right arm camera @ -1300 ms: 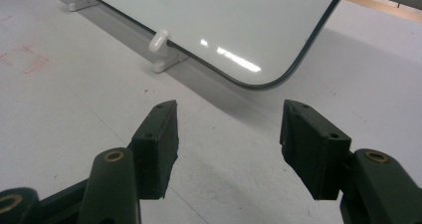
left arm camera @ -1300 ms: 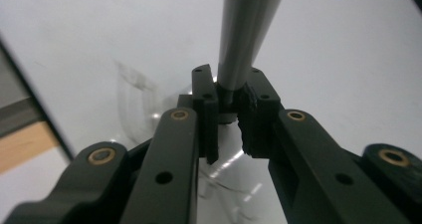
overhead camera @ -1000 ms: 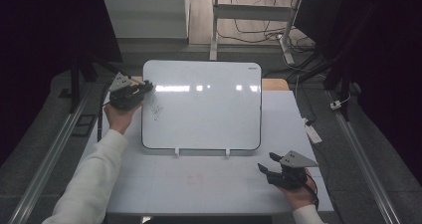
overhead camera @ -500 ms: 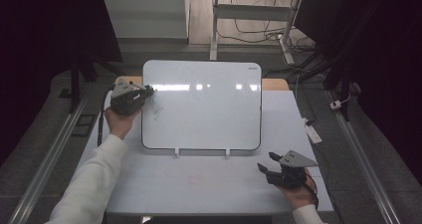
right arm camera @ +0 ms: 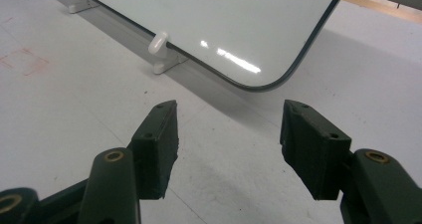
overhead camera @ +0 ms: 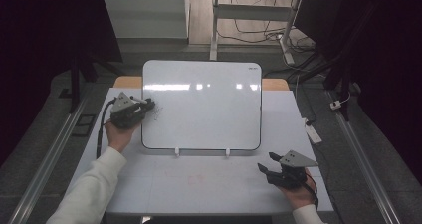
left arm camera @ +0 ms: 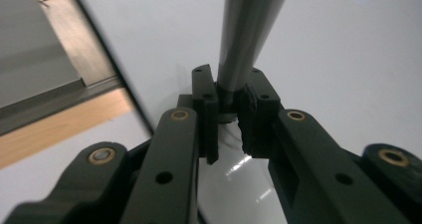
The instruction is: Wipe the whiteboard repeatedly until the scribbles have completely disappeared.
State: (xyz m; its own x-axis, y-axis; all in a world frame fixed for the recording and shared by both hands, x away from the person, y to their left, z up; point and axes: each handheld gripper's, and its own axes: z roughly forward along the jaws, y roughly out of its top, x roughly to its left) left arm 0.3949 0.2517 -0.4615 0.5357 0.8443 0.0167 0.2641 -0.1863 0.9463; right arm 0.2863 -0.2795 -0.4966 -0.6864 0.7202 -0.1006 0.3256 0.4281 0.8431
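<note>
Looks like the writing step: the left gripper point(overhead camera: 144, 106) is clenched on a dark marker point(left arm camera: 249, 30), tip on the whiteboard point(overhead camera: 209, 109) near its left edge, by some scribbles point(overhead camera: 157, 113). The right gripper point(overhead camera: 267, 165) idles released at the table's point(overhead camera: 199, 184) near right corner. Next probably needs steady strokes across the board.

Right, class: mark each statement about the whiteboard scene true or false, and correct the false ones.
1. The left tongs are shut on a marker. True.
2. The right tongs grip the whiteboard's edge. False: they are open, apart from it, over the table.
3. The whiteboard has scribbles near its left edge. True.
4. The marker points at the wooden strip. False: its tip is over the whiteboard.
5. Two white clips sit at the board's near edge. True.
</note>
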